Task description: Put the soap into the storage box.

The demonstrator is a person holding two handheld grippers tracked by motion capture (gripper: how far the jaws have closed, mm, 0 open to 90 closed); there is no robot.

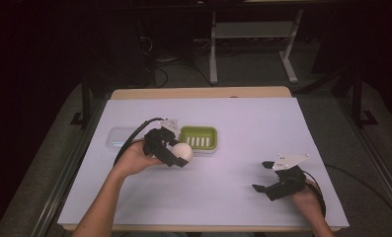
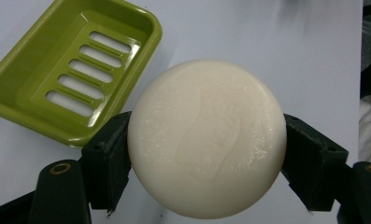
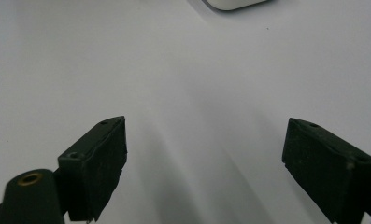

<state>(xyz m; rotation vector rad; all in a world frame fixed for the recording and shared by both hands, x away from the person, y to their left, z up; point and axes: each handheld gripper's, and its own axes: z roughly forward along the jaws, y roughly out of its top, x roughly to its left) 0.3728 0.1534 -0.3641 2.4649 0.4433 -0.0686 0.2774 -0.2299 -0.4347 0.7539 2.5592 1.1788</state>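
A round cream-white bar of soap (image 2: 206, 137) is clamped between the black jaws of my left gripper (image 1: 176, 154); the same soap (image 1: 182, 150) hangs just in front of a green slotted soap dish (image 1: 198, 137). In the left gripper view the empty soap dish (image 2: 71, 70) lies at the upper left, beyond the soap. My right gripper (image 1: 262, 176) hovers low at the table's right front, jaws wide apart with only the white sheet between its pads (image 3: 99, 163).
A clear plastic lid or tray (image 1: 117, 138) lies left of the dish, partly behind my left hand. A white sheet (image 1: 243, 123) covers the table. A pale object's edge (image 3: 234, 3) shows at the top of the right gripper view.
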